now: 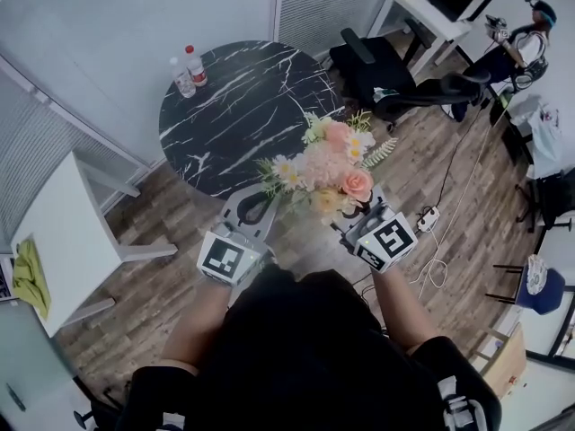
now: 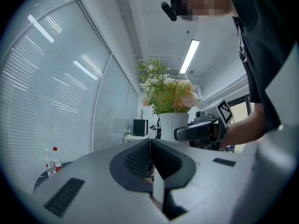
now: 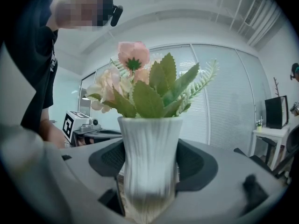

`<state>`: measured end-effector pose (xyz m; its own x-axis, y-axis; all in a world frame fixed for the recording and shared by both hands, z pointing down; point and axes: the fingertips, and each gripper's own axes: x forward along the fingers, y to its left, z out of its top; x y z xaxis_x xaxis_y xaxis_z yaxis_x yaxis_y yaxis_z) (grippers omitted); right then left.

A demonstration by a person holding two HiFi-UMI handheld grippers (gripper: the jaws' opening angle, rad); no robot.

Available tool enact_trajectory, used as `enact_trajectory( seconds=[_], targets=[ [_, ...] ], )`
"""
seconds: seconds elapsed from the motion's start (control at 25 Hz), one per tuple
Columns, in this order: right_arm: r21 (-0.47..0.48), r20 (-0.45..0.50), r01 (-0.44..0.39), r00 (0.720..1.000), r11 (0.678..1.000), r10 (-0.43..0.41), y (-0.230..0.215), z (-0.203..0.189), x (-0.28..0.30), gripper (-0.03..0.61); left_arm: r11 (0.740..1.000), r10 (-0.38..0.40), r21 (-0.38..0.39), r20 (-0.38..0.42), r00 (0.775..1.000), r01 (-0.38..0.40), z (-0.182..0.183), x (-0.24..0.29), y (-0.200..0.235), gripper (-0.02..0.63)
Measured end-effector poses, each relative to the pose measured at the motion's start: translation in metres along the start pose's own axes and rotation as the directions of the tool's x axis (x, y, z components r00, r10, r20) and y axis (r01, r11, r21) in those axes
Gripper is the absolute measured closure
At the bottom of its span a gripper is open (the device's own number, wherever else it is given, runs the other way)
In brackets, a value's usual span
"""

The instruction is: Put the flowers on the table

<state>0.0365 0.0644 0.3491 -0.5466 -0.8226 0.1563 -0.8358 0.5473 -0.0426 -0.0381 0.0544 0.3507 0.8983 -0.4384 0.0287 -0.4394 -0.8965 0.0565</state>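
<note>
A bunch of pink, cream and yellow flowers (image 1: 328, 169) with green leaves stands in a white ribbed vase (image 3: 149, 157). My right gripper (image 3: 149, 169) is shut on the vase body and holds it upright in the air. In the head view the flowers hang over the wooden floor, just off the near edge of the round black marble table (image 1: 243, 106), and they hide the tips of the right gripper (image 1: 364, 215). My left gripper (image 1: 254, 209) is beside them on the left, its jaws shut with nothing between them (image 2: 149, 148). From the left gripper view the vase (image 2: 174, 125) is seen apart, to the right.
Two plastic bottles (image 1: 189, 70) stand at the table's far left edge. A black office chair (image 1: 386, 74) sits right behind the table. A white desk (image 1: 63, 232) is on the left, cables and a power strip (image 1: 429, 218) lie on the floor at the right, and a person (image 1: 521, 43) sits at the far right.
</note>
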Motion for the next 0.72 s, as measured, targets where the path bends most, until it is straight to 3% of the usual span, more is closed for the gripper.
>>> enact_trajectory(
  seconds=[0.72],
  targets=[
    [-0.008, 0.016, 0.039, 0.999, 0.999, -0.039, -0.023, 0.016, 0.028, 0.247, 1.000, -0.025, 0.009, -0.004, 1.000, 0.025, 0.006, 0.019, 0.034, 0.600]
  ],
)
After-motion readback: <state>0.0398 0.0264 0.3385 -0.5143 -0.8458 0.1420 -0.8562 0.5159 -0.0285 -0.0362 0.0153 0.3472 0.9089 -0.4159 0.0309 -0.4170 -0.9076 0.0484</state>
